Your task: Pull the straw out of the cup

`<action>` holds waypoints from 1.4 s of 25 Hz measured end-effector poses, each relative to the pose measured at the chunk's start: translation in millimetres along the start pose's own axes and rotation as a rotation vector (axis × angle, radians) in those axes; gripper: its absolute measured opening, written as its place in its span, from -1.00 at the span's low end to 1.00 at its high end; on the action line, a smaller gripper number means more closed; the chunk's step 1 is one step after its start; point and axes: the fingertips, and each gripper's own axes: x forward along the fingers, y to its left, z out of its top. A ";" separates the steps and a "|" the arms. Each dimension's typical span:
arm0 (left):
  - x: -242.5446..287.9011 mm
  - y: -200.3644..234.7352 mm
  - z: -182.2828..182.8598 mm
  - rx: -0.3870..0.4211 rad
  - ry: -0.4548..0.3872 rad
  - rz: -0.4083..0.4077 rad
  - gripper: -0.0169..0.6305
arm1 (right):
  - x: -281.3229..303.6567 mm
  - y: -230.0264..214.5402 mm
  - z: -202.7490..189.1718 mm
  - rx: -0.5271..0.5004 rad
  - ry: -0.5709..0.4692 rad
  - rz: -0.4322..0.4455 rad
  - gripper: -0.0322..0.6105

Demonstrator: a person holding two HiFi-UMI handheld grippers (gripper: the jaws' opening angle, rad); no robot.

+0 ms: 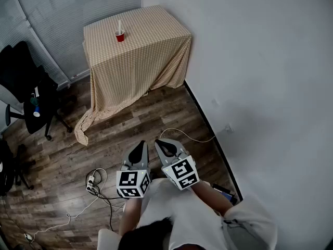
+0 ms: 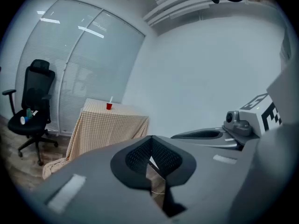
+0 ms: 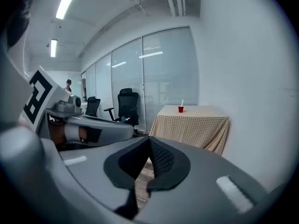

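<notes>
A small red cup (image 1: 120, 36) with a white straw (image 1: 119, 26) upright in it stands on a table under a tan checked cloth (image 1: 140, 46), far across the room. Both grippers are held close to the person's body, far short of the table. The left gripper (image 1: 138, 149) and right gripper (image 1: 165, 146) sit side by side, each shut with nothing between its pads. The left gripper view shows the cup (image 2: 109, 106), the straw (image 2: 111, 100) and the shut left gripper (image 2: 150, 140). In the right gripper view the cup (image 3: 181, 109) and straw (image 3: 182, 102) appear beyond the shut right gripper (image 3: 149, 142).
A black office chair (image 1: 31, 95) stands left of the table, by the blinds. Cables and a power strip (image 1: 92, 181) lie on the wood floor near the person's feet. A white wall (image 1: 250, 87) runs along the right. The cloth trails onto the floor (image 1: 83, 132).
</notes>
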 end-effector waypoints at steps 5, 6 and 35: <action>-0.3 8.8 -0.1 -0.002 0.028 -0.024 -0.90 | 8.7 1.5 -1.1 0.096 0.017 -0.001 -0.90; 0.7 8.2 -1.2 0.017 0.045 -0.040 -0.90 | 11.5 2.7 -0.3 0.123 0.014 0.014 -0.90; 0.4 95.0 17.3 -0.112 0.073 -0.161 -0.91 | 85.0 33.7 19.2 0.314 0.025 0.049 -0.89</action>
